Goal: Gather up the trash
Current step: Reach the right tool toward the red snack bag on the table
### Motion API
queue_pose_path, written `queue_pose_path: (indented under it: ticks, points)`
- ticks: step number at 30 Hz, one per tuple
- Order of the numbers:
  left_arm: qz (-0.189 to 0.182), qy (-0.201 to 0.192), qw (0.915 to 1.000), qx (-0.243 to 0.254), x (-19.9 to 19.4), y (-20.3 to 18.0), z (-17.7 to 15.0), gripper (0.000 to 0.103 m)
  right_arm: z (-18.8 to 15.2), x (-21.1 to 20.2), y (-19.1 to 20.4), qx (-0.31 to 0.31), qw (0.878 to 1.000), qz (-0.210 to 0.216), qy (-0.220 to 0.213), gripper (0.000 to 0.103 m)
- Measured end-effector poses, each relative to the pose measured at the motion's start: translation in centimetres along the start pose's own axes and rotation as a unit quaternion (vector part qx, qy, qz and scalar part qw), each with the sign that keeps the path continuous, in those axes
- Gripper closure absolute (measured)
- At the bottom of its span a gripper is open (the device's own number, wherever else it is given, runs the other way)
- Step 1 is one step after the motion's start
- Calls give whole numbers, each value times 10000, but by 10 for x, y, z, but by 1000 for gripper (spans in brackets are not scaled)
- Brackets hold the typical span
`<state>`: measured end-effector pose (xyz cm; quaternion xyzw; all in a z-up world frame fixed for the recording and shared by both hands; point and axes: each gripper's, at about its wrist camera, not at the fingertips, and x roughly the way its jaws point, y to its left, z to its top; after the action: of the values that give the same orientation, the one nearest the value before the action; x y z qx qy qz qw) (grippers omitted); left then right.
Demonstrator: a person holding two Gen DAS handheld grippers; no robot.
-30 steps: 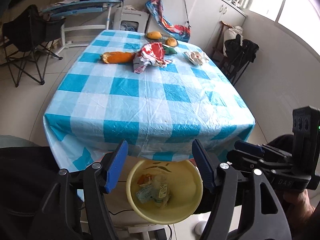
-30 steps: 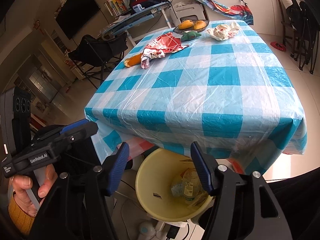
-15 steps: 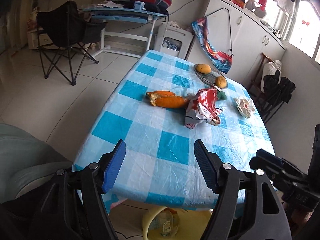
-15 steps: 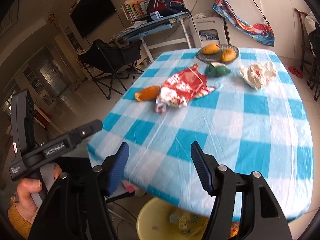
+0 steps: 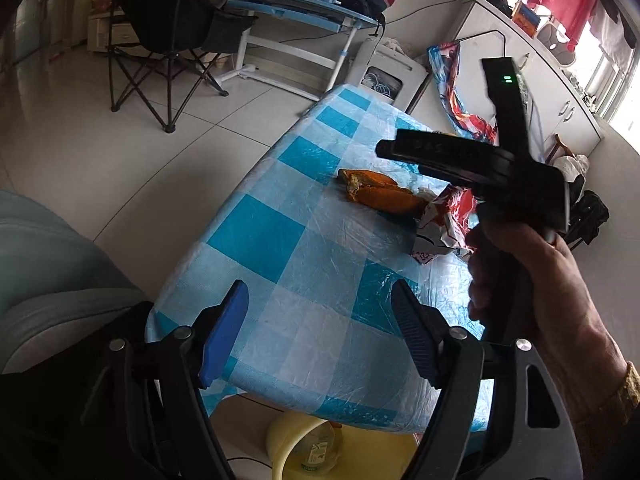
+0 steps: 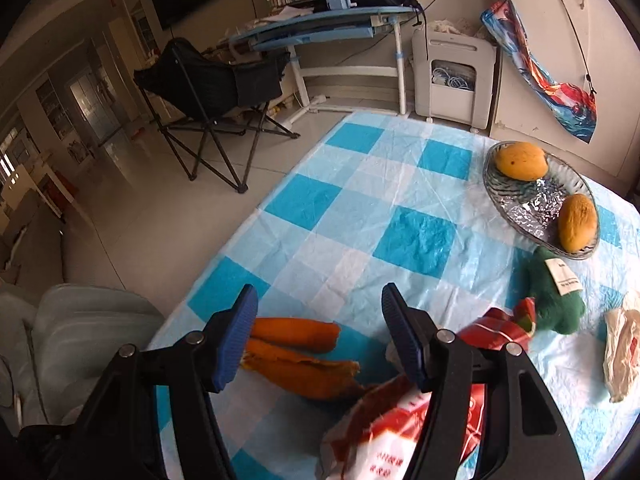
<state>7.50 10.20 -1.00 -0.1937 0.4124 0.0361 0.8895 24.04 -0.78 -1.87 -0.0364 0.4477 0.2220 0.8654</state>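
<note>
Both grippers swung from bin up over table — right gripper (image 6: 316, 334) jaws apart above orange peel (image 6: 298, 356), red wrapper (image 6: 404, 428) beside; left gripper (image 5: 320, 330) jaws widening, empty. Checked table (image 6: 412, 240), yellow bin (image 5: 320, 448) beneath edge.

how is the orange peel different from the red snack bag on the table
The orange peel is plain orange, thick and long; the red snack bag is thin printed red-and-white foil, crumpled. The peel lies under the open right gripper; the bag sits beside it. Both rest loose on the checked tablecloth.
</note>
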Motion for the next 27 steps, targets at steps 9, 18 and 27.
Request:
queue_pose_path:
  ticks: [9,18,27]
  points:
    - [-147,163,9997,47,4,-5,-5,32,-52,-33,-13,-187,9990,245,318,38]
    - [-98,205,9997,81,4,-3,-14,31,-110,-124,-34,115,9972,674,-315,36]
    - [-24,198,9996,217,7,-8,-22,30,-142,-148,-48,842,9924,278,-852,36]
